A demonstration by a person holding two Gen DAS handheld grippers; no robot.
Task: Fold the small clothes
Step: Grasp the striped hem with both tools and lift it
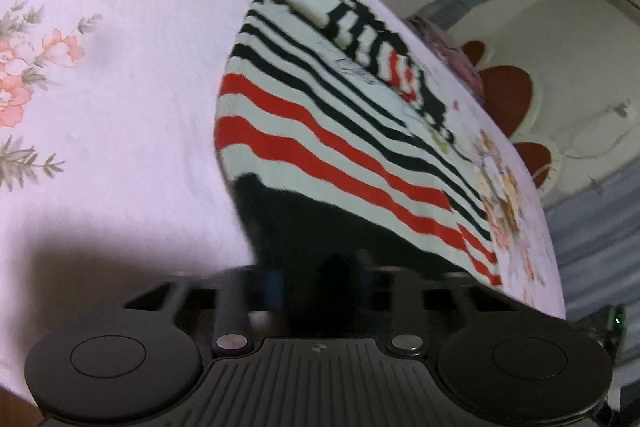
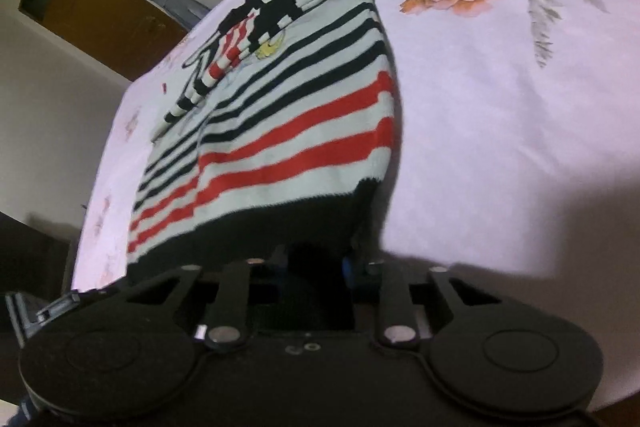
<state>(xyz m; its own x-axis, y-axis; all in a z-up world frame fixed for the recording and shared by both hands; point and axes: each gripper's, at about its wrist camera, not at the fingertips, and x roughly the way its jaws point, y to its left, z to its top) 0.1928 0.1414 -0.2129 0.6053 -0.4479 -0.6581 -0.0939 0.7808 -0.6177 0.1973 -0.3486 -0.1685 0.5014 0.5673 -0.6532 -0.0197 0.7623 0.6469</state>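
Observation:
A small knit sweater (image 1: pixel 320 131) with white, red and black stripes and a black hem lies on a pink floral bedsheet (image 1: pixel 120 87). A striped sleeve is folded over its chest. My left gripper (image 1: pixel 316 275) is shut on the black hem at the sweater's near left corner and holds it raised. The sweater also shows in the right wrist view (image 2: pixel 280 123). My right gripper (image 2: pixel 316 267) is shut on the black hem at the near right corner, also raised. The fingertips of both are hidden under the dark cloth.
The bedsheet (image 2: pixel 520 127) with flower prints spreads around the sweater. The bed's edge runs along the right of the left wrist view, with a red flower-shaped mat (image 1: pixel 508 95) on the floor beyond. A brown door (image 2: pixel 100 11) and window show behind.

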